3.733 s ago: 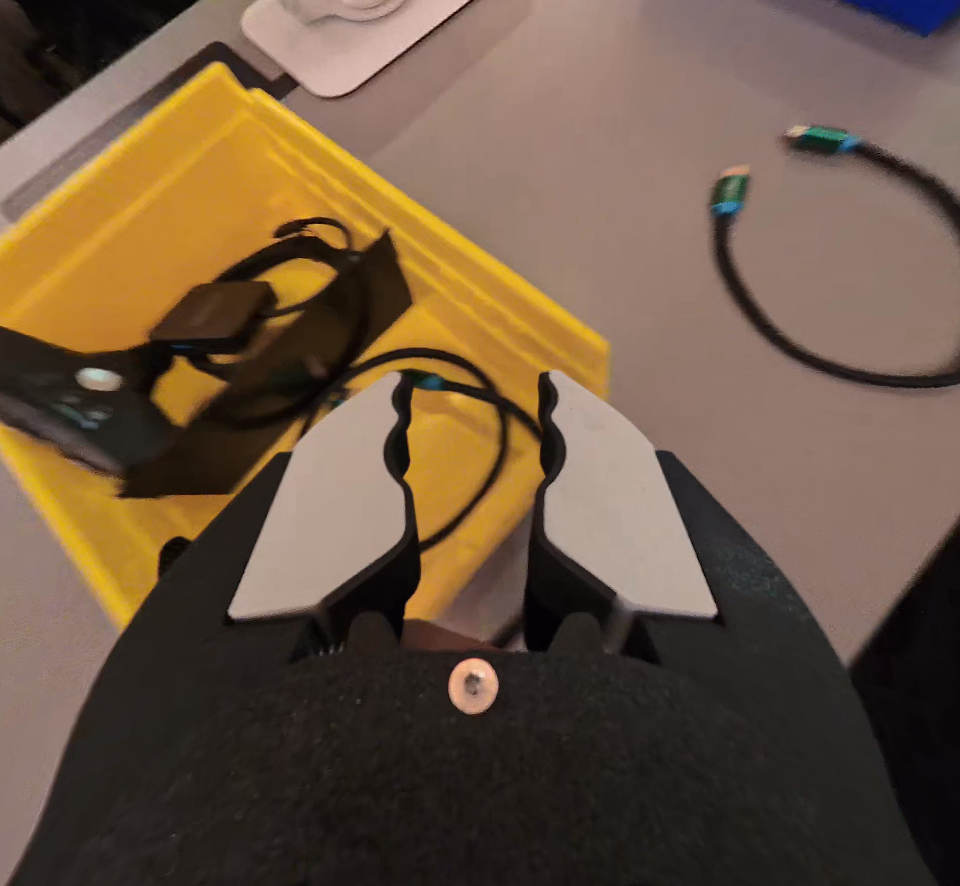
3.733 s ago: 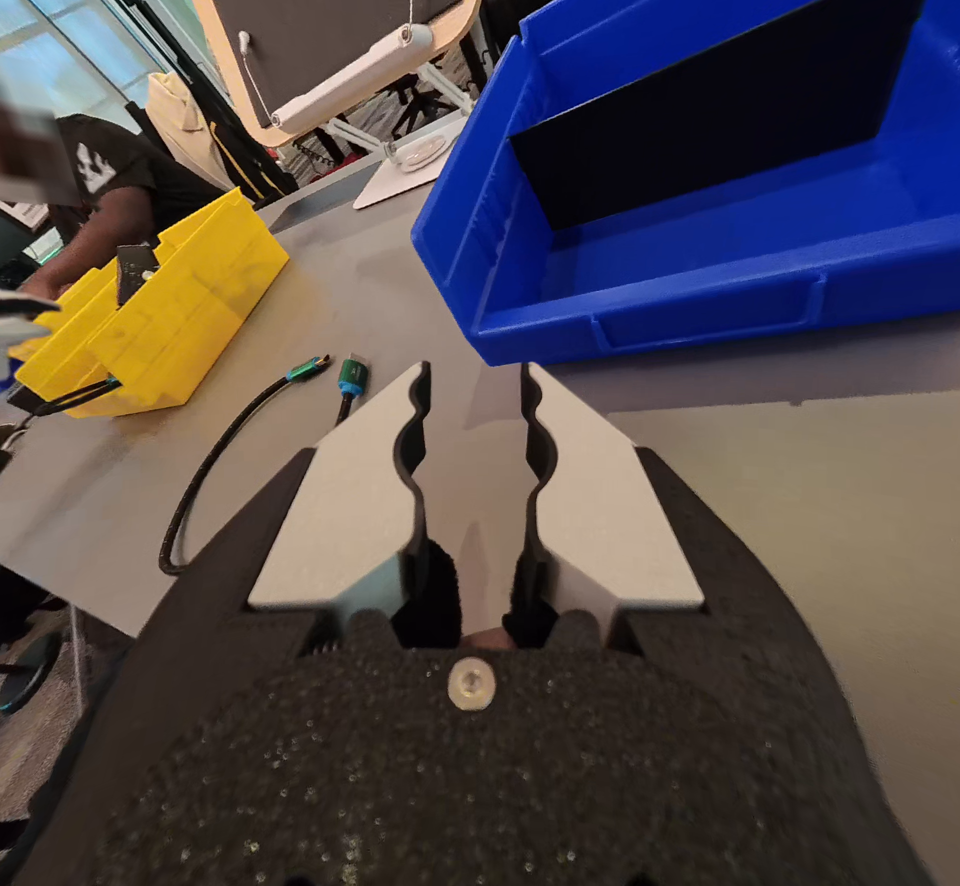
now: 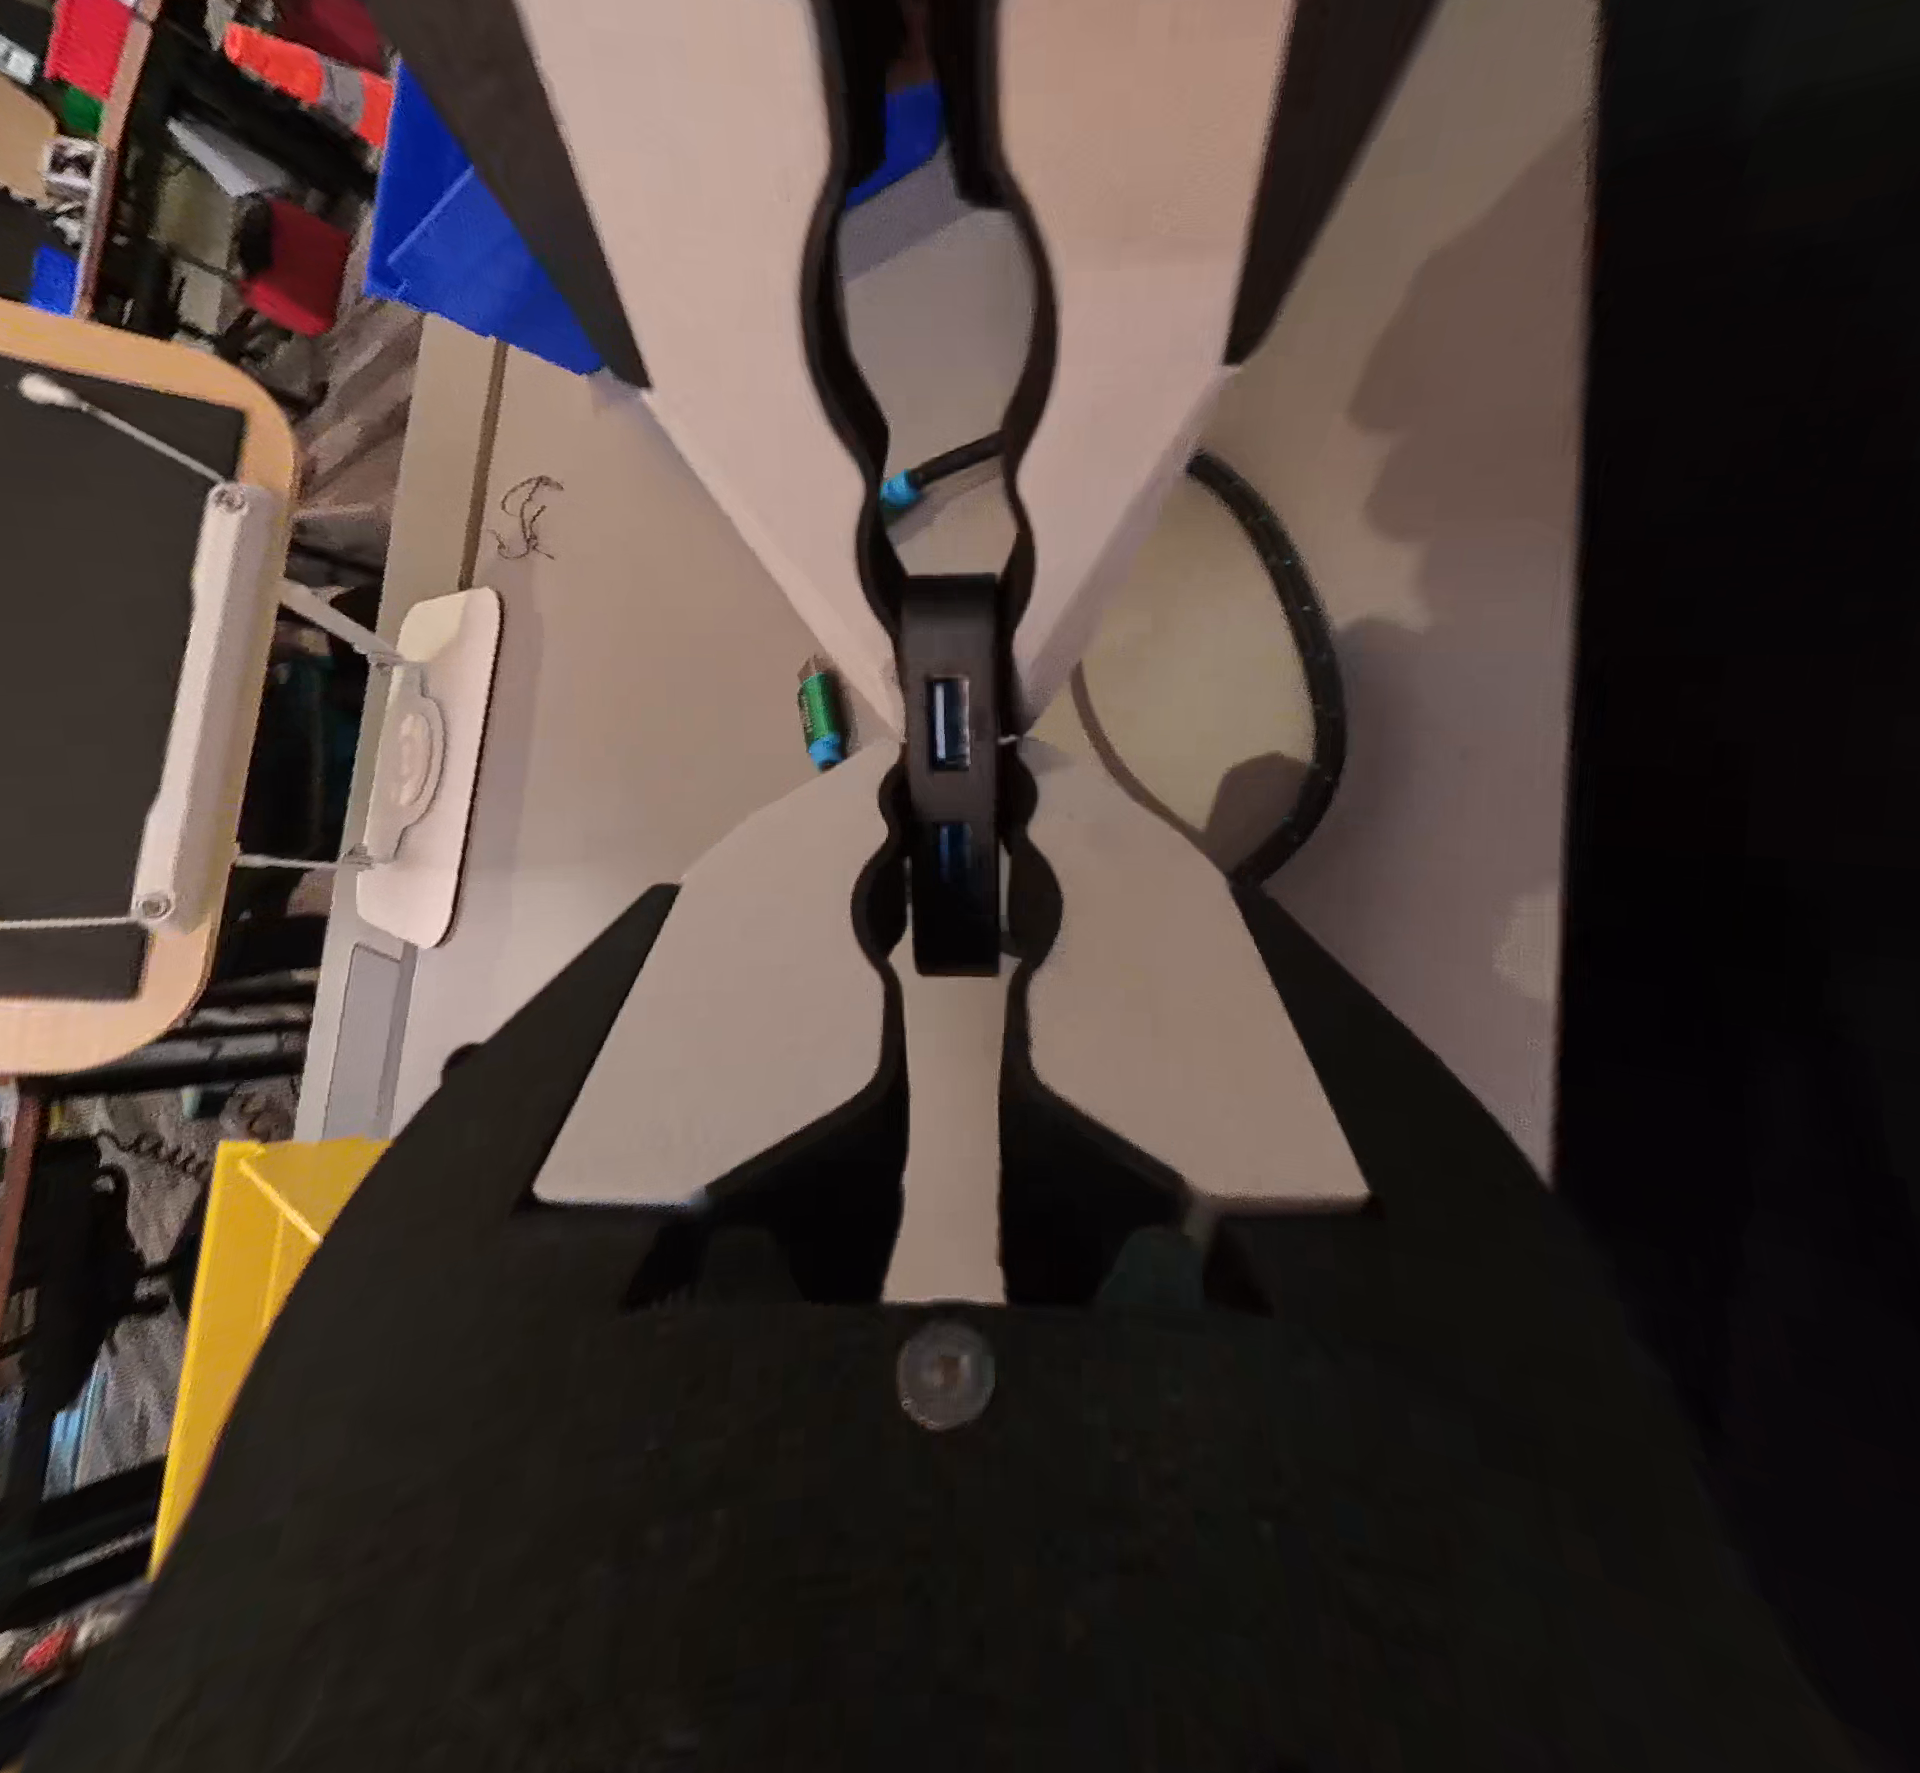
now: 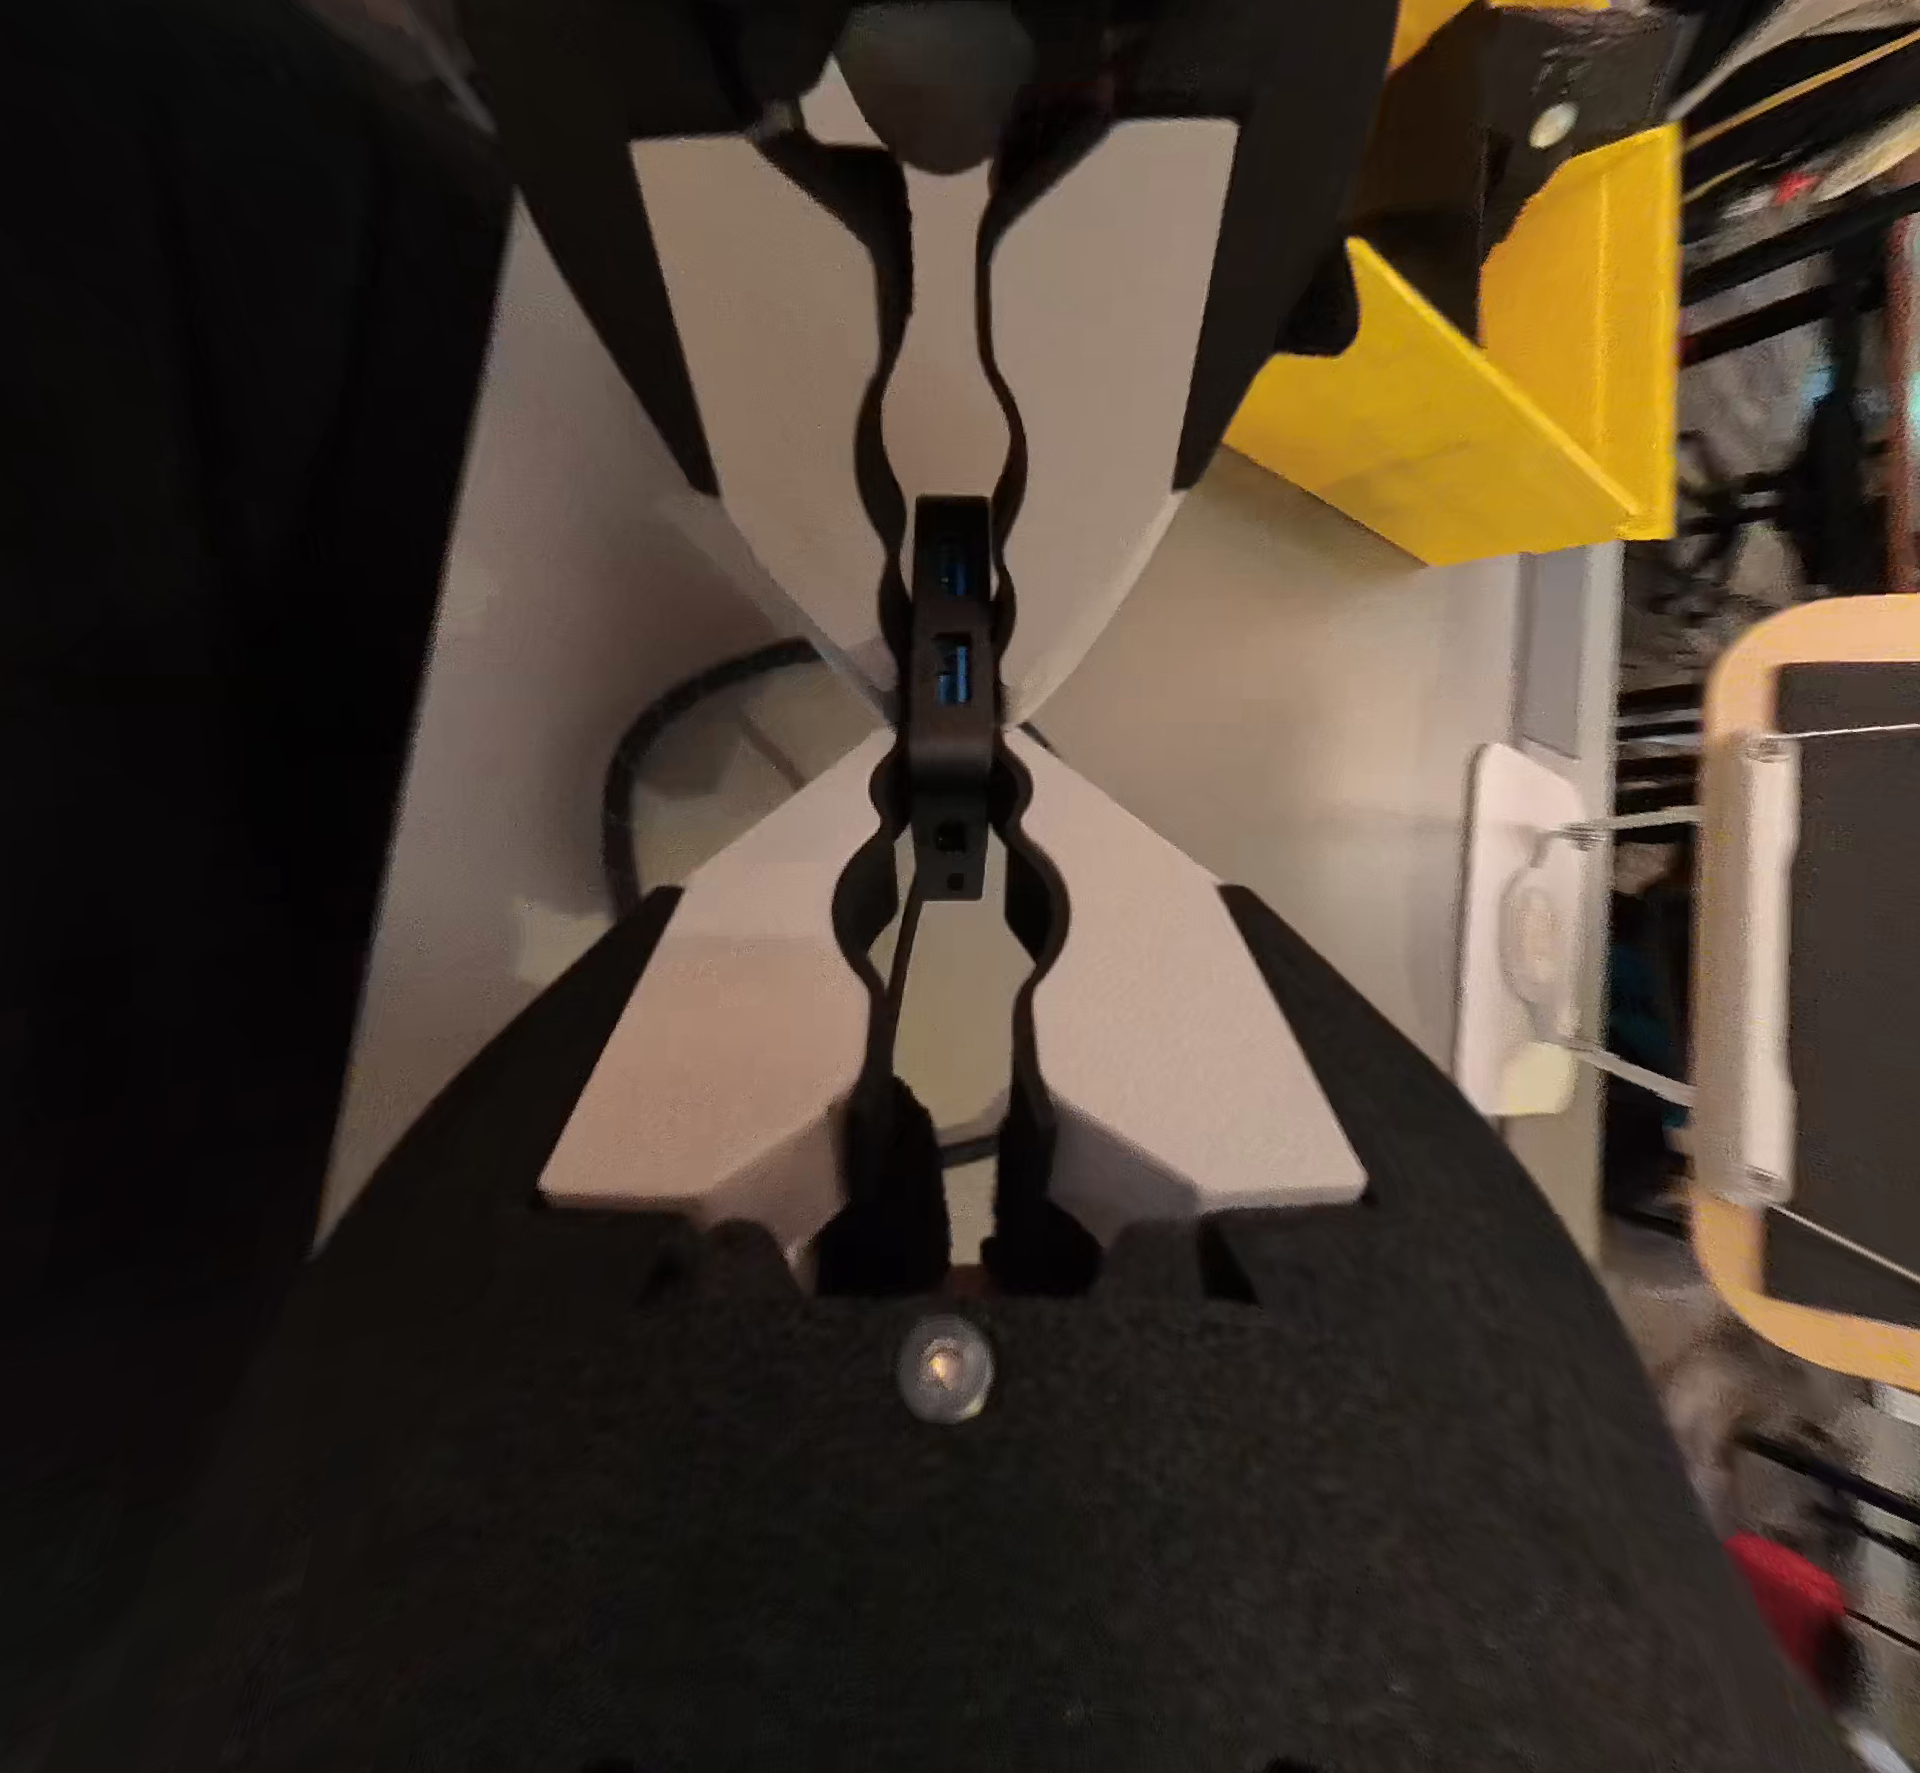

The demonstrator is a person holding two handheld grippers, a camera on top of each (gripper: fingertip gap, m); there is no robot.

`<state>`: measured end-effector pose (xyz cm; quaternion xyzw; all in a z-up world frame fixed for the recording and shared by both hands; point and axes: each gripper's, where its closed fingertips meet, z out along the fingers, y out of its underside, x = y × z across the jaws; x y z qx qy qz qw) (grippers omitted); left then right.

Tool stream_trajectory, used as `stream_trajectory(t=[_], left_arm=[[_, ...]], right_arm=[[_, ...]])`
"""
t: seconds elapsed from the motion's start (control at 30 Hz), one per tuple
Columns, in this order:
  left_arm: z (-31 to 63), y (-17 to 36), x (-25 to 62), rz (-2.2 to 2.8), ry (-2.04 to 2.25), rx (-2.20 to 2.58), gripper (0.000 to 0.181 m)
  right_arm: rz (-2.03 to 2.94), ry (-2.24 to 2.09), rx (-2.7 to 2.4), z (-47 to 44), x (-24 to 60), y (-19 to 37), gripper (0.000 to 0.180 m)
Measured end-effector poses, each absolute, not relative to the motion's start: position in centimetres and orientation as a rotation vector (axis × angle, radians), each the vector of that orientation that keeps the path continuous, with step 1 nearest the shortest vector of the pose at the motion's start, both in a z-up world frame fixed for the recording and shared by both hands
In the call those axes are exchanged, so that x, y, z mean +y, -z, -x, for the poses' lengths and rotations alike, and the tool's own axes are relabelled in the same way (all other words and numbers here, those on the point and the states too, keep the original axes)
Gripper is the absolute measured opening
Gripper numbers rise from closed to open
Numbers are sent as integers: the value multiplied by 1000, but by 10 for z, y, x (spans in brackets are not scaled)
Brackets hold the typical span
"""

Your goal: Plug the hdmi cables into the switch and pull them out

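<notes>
So right up close, the small black switch (image 3: 951,788) is pinched from both ends at once: the left gripper (image 3: 951,814) is clamped on its near end in the left wrist view, and the right gripper (image 4: 940,824) is clamped on the opposite end, tips nearly meeting tips. The switch is held up off the desk (image 3: 644,560), edge-on, with its long axis running straight along the line between the two grippers, so each camera looks down its length. Blue ports are seen on the exposed narrow side, roughly in the middle where neither set of fingers covers them, and a thin black lead (image 4: 902,954) is seen trailing from the end inside the right fingers. A bit farther down on the desk, the hdmi cable (image 3: 1311,674) is curled to the right of the switch, with one green plug (image 3: 821,710) lying just left of it and a second, blue-collared end (image 3: 902,487) glimpsed between the far fingers. Neither plug is in the switch yet, and both grippers are occupied, so one would probably need to be freed to fetch a plug; which is nearer can't be called. Farther off, a yellow bin (image 4: 1486,435) and a blue bin (image 3: 468,258) are seen.
</notes>
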<state>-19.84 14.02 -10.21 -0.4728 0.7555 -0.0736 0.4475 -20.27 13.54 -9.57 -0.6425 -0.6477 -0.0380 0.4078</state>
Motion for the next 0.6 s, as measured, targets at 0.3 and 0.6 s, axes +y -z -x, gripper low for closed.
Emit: stream_trajectory(t=[0.3, 0.6], left_arm=[[207, 81, 193, 967, 97, 1554, 14], [198, 78, 189, 846, 12, 1461, 13]], right_arm=[[1860, -498, -1020, 169, 158, 77, 64], [1847, -759, -639, 204, 180, 83, 80]])
